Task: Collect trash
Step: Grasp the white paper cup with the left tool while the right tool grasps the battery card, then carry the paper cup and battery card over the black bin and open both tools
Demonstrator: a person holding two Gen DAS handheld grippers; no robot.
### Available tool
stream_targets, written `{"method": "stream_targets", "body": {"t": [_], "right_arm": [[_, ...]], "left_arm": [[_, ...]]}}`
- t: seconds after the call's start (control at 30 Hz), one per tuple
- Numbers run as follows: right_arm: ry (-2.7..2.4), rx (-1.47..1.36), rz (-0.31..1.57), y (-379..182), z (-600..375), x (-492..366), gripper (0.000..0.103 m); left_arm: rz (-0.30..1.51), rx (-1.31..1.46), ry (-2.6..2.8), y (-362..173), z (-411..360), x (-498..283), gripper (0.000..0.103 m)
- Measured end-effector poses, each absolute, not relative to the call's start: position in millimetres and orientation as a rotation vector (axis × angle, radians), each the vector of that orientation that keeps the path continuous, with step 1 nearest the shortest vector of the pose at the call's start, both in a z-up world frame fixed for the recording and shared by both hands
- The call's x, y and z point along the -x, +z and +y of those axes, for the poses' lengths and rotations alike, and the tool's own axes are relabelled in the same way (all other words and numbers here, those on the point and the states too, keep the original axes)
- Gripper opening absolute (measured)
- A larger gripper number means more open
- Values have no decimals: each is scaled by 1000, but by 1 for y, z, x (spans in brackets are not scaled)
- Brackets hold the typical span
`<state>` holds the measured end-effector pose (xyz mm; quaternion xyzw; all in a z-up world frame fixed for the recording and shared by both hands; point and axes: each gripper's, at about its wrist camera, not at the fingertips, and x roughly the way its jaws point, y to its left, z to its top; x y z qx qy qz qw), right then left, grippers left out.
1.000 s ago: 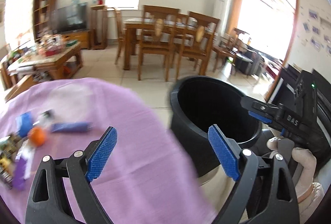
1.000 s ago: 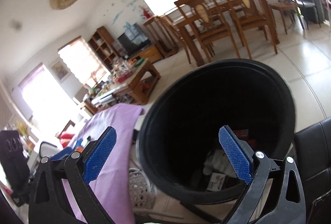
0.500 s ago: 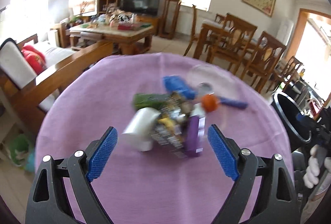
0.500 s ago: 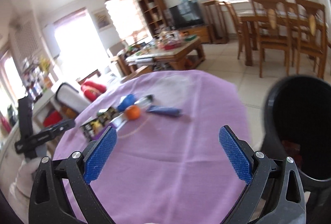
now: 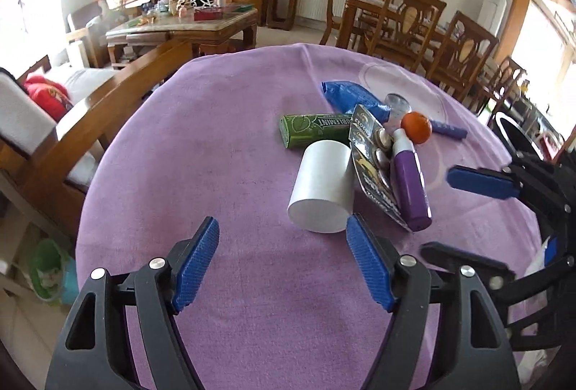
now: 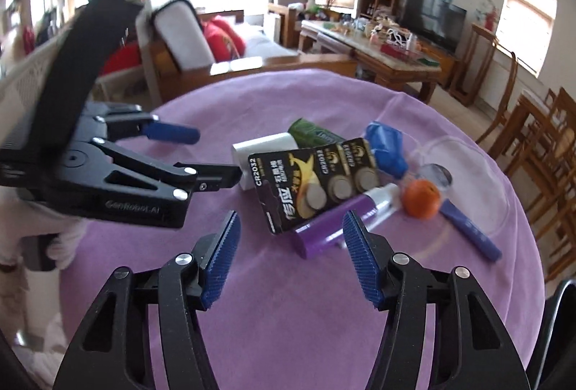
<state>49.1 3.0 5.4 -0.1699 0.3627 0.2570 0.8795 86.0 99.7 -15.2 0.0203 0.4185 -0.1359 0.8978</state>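
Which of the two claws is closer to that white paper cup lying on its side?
Left. The left gripper sits open just in front of the white paper cup, one fingertip nearly at its rim. The right gripper is open too, facing the purple bottle, farther away.

Both our grippers are empty with jaws spread wide. Left gripper (image 5: 282, 264) is level, pointing forward. Right gripper (image 6: 289, 255) faces in from the other side, our white-gloved hand (image 6: 61, 238) behind the left one.
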Motion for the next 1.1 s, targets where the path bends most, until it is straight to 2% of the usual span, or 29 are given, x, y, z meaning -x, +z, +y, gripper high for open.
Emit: {"method": "stream_targets", "body": {"t": [0.13,0.2,0.23,0.27,0.53,0.8,0.83,0.87,0.9,1.1], "right_arm": [[512,404,789,-9,20,-62,45],[501,416,795,-13,24,-68,35],[509,404,800,-13,24,-70,29],[514,391,807,-14,23,-72,16],[549,103,777,8,-33,-71,5],[663,-180,733,38,-100,-57,2],[667,-188,723,41,-103,-54,2],[663,-187,713,44,-104,-50,2],[662,-185,706,47,-107,-46,2],[664,-208,679,56,-126,-34,2]], "left_arm": [[893,-40,-310,-19,102,-93,73],[888,-36,-307,-19,104,-94,73],[889,-29,-310,-19,105,-94,73],[890,-23,-313,-20,105,-94,73],[884,-32,-345,-16,96,-91,73],[921,-77,-353,-19,64,-104,73],[931,-76,-341,-21,62,-109,67],[937,-75,-336,-23,61,-113,47],[935,-79,-317,-23,61,-116,41],[892,-17,-308,-18,64,-105,39]]}}
